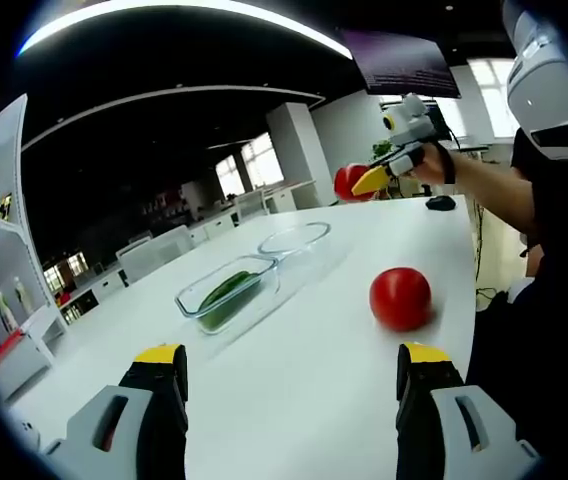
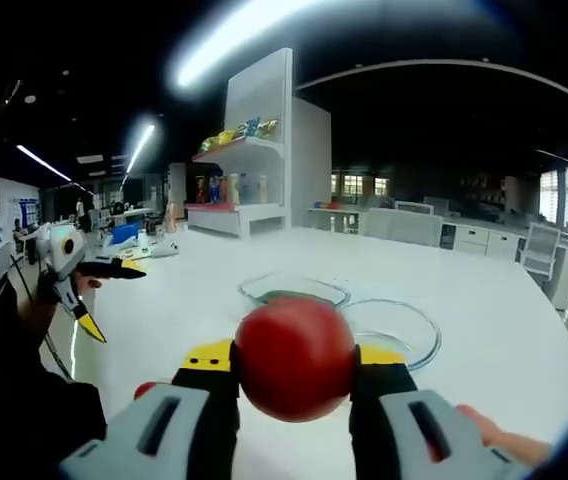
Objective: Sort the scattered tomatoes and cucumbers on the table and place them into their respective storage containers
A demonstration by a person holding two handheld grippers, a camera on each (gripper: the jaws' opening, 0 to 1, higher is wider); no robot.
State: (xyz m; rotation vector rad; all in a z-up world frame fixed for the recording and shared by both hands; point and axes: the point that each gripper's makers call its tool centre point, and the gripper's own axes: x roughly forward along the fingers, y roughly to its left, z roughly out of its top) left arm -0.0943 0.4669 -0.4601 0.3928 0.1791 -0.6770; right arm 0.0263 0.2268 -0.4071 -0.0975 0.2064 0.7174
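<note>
On the white table (image 1: 304, 400) lies a loose red tomato (image 1: 400, 297), just ahead of my left gripper (image 1: 292, 358), which is open with nothing between its jaws. A rectangular glass container (image 1: 229, 293) holds a green cucumber (image 1: 226, 290); behind it stands an empty round glass bowl (image 1: 294, 240). My right gripper (image 2: 294, 365) is shut on a second tomato (image 2: 294, 352), held in the air above the table, short of the rectangular container (image 2: 294, 292) and the round bowl (image 2: 394, 330). That right gripper (image 1: 379, 178) with its tomato (image 1: 349, 182) hangs over the far end of the table. The left gripper (image 2: 102, 298) appears at the left, jaws apart.
A white shelf unit with bottles (image 1: 9, 300) stands beyond the table's left side, seen also as a tall shelf (image 2: 249, 150). A black mouse (image 1: 441, 203) lies near the far right edge. A person's dark sleeve (image 1: 544, 300) runs along the table's right edge.
</note>
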